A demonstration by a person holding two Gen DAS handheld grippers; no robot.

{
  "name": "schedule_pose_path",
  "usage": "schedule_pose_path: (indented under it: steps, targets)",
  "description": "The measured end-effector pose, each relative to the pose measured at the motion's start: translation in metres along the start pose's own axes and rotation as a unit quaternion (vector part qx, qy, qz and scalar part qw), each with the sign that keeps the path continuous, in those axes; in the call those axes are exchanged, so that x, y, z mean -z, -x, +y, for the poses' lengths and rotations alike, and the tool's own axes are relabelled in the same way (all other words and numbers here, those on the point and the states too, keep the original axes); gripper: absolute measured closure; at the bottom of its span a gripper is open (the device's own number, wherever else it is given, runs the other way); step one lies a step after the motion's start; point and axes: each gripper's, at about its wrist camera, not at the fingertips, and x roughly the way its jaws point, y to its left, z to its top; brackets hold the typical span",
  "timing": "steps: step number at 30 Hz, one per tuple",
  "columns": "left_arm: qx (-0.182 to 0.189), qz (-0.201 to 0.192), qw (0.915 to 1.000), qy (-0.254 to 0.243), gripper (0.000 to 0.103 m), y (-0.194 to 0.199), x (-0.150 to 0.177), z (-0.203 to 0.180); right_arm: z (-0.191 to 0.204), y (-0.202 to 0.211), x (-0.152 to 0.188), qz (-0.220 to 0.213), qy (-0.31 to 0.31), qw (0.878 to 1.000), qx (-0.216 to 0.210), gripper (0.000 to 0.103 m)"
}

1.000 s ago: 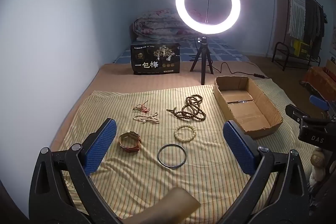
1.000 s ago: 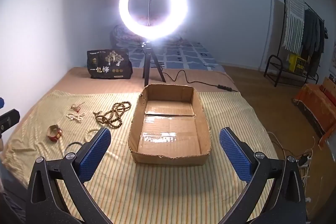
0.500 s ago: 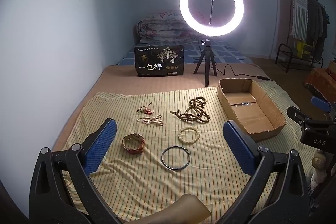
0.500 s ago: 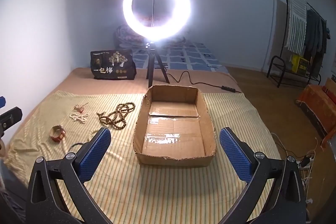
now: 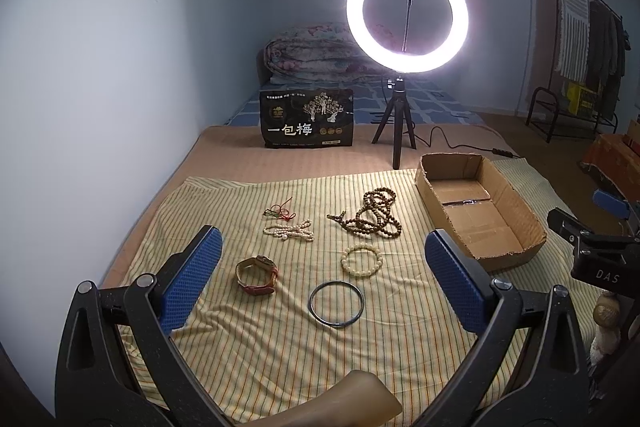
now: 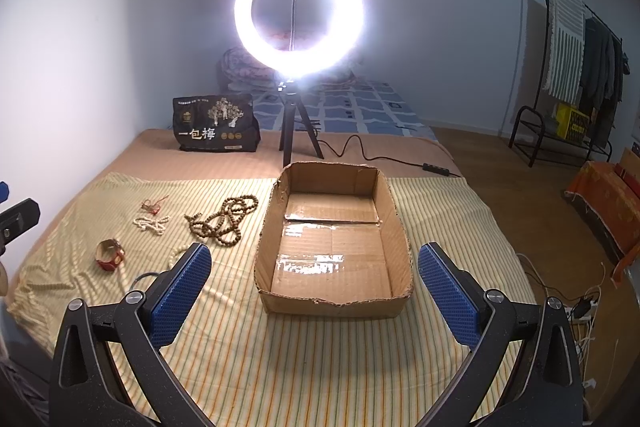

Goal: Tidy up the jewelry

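Left gripper fingers apart, empty; right gripper likewise. Jewelry left of cardboard box, nothing inside. Metal bangle nearest: descend straight, pinch rim, avoid snagging striped cloth.

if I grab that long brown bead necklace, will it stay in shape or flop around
The brown bead necklace lies in loose overlapping loops on the striped cloth, so it will probably sag and dangle. Its loops may swing or snag; the round beads might slip between the pads.

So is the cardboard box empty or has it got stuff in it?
Empty. The cardboard box shows only bare taped floor.
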Motion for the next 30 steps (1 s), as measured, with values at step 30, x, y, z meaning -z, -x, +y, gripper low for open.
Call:
schedule_pose_path:
  steps: [30]
  targets:
    - [0.000,-0.002,1.0000,0.000,0.000,0.0004,0.0005,0.0017,0.0028,-0.0009,-0.0005,0.002,-0.001,1.000,-0.004,0.001]
